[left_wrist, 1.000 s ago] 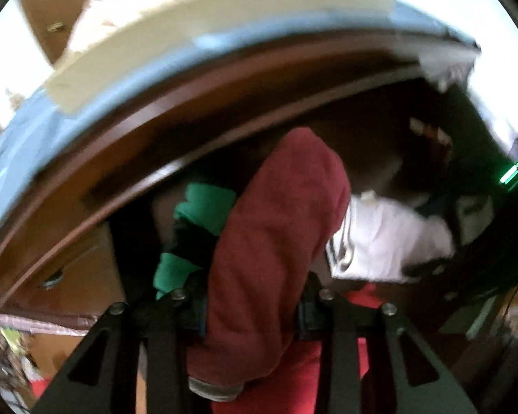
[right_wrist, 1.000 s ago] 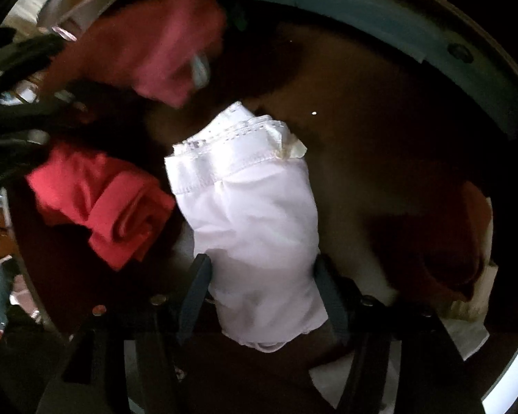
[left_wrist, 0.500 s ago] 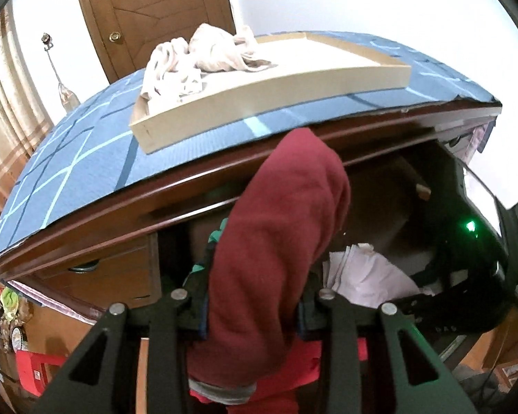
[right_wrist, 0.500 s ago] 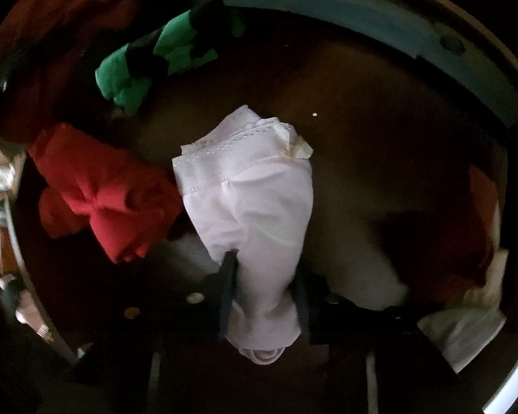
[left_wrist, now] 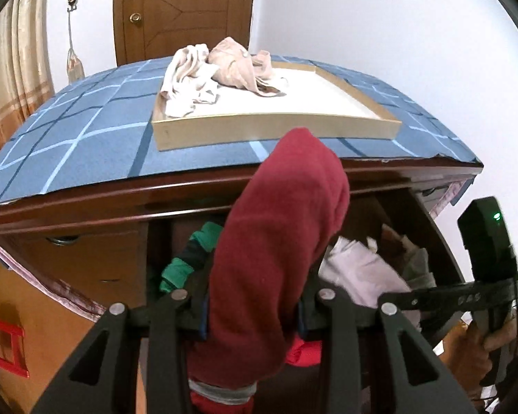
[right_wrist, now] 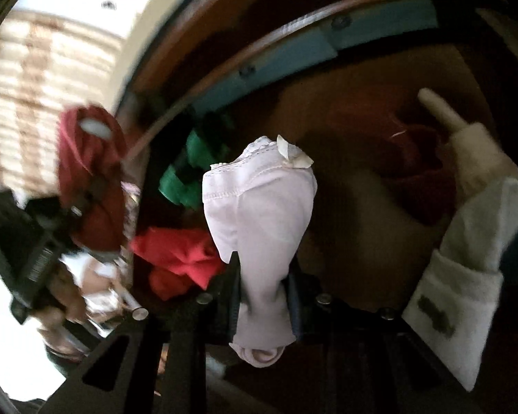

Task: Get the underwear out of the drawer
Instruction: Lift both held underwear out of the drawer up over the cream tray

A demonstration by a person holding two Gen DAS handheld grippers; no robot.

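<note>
My left gripper (left_wrist: 252, 314) is shut on dark red underwear (left_wrist: 276, 241) and holds it above the open drawer (left_wrist: 428, 214), level with the dresser's front edge. My right gripper (right_wrist: 262, 286) is shut on pale pink underwear (right_wrist: 259, 200) and holds it over the drawer's inside. The left gripper with the red piece (right_wrist: 89, 172) shows blurred at the left of the right wrist view. Green (right_wrist: 186, 176), bright red (right_wrist: 179, 258) and white (right_wrist: 473, 241) garments lie in the drawer.
A shallow cardboard tray (left_wrist: 276, 127) with beige garments (left_wrist: 221, 69) sits on the blue checked dresser top (left_wrist: 79, 138). A closed drawer with a handle (left_wrist: 62, 239) is at the left. A wooden door (left_wrist: 183, 10) stands behind.
Both grippers have risen with their garments. The left has come up out of the drawer to dresser-top height. The right has lifted the pink piece off the drawer bottom.
</note>
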